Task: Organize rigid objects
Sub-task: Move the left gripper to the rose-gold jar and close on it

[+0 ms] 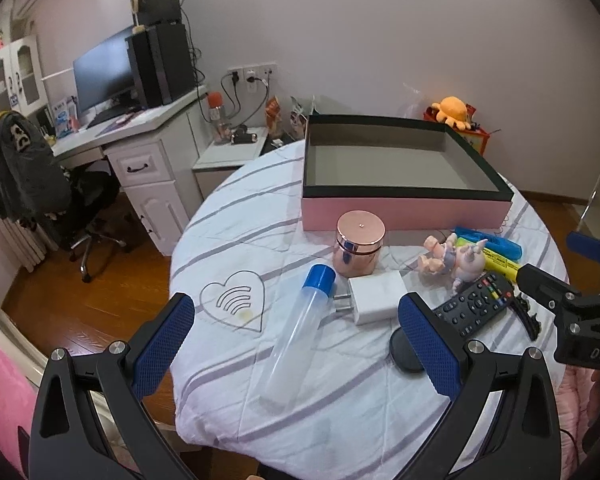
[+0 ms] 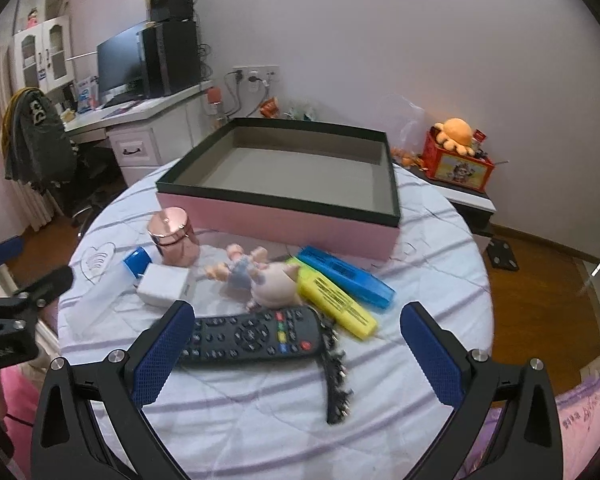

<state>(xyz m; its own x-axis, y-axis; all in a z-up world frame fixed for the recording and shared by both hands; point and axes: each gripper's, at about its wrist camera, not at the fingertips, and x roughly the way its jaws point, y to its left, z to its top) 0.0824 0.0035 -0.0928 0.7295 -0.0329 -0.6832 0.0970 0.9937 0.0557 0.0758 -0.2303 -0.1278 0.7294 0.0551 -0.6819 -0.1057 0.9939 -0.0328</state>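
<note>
My left gripper (image 1: 296,332) hangs wide open over the near left of the table (image 1: 220,216), holding nothing; between its fingers lie the clear tube (image 1: 296,344) with its blue cap and the white charger (image 1: 374,298), the rose-gold jar (image 1: 359,244) just beyond. Rightward come the pig toy (image 2: 256,276), the yellow highlighter (image 2: 336,300) and the blue highlighter (image 2: 346,274), side by side. My right gripper (image 2: 298,344) is equally wide open and empty above the black remote (image 2: 252,336). The pink box (image 2: 284,184) sits open at the far side.

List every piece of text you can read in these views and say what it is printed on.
"DAS": white letters on the right gripper's black body, cut off at the picture's edge.
Yellow highlighter: black print, too blurred to read.
Blue highlighter: print too blurred.
Remote control: button marks too small.
Red box: picture label, unreadable.
</note>
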